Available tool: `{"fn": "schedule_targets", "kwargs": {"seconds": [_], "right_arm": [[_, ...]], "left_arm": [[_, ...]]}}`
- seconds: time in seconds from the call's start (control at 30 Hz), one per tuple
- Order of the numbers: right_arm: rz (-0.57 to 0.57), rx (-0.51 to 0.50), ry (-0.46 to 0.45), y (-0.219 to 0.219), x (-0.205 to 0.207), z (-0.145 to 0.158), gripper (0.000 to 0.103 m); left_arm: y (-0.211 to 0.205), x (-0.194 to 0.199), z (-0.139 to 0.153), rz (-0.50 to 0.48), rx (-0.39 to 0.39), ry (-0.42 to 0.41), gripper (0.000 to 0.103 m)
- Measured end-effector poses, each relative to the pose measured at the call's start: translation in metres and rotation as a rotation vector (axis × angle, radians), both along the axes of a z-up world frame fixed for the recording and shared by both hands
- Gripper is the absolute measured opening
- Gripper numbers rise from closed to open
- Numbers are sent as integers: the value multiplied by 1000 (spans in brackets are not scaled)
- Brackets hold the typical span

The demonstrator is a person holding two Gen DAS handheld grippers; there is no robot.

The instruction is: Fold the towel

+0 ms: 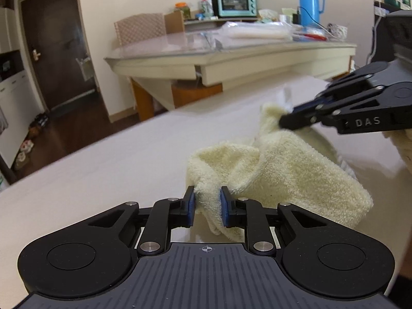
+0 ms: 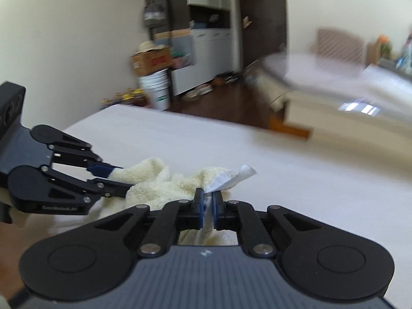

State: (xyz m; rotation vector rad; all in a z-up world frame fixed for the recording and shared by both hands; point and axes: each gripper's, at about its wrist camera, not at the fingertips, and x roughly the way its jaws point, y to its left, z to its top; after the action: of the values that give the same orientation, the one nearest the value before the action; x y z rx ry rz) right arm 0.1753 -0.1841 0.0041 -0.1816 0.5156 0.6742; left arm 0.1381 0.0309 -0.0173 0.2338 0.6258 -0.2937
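A bunched edge of the cream towel (image 1: 280, 164) is pinched between the blue pads (image 1: 191, 204) of the left gripper (image 1: 206, 206), with the jaws closed part-way onto the thick roll of cloth. A second part of the towel, at the corner where a white label (image 2: 231, 177) sticks out, is clamped by the right gripper (image 2: 208, 207), its jaws drawn nearly together on the thin hem. Both grips are confirmed from the opposite wrist view.

The towel is held crumpled between the two grippers, partly lifted and partly resting on the white bed surface (image 1: 103, 159). Beyond the towel, past the far edge of the bed, a glass-topped table (image 1: 180, 49) is seen, with a teal oven (image 1: 235, 1) and a blue flask (image 1: 310, 0) on it. The right wrist view is blurred (motion is probably the cause).

No flat layer or clean crease is visible, so the cloth is judged to be in mid-handling; whether it is being spread for a fold or carried over into one cannot be settled.

For the step to go well, both grips should be kept firm, since terry is bulky and could creep out of the left pads. The span between the held points should be drawn taut so that the bunching falls out, and the hanging cloth should be let settle on the bed without dragging under itself.
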Motion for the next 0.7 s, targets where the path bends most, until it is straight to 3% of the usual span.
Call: {"fn": "schedule_targets", "kwargs": {"seconds": [0.07,0.2,0.3,0.47,0.7], "right_arm": [[-32,7,-71,-4,0,11,7],[34,48,-130,-8,-19,28,7],[185,55,-149,1,-46,27,7],[437,-38,-189,31,-103,2,7],[614,-133,-143,52,-157,-27,8]], "left_arm": [[-3,10,4,4,6,-20,22],[5,-2,20,-18,22,-40,35],[25,-23,22,2,27,-28,48],[57,-58,24,40,43,-9,55],[74,-85,32,72,-6,17,57]]}}
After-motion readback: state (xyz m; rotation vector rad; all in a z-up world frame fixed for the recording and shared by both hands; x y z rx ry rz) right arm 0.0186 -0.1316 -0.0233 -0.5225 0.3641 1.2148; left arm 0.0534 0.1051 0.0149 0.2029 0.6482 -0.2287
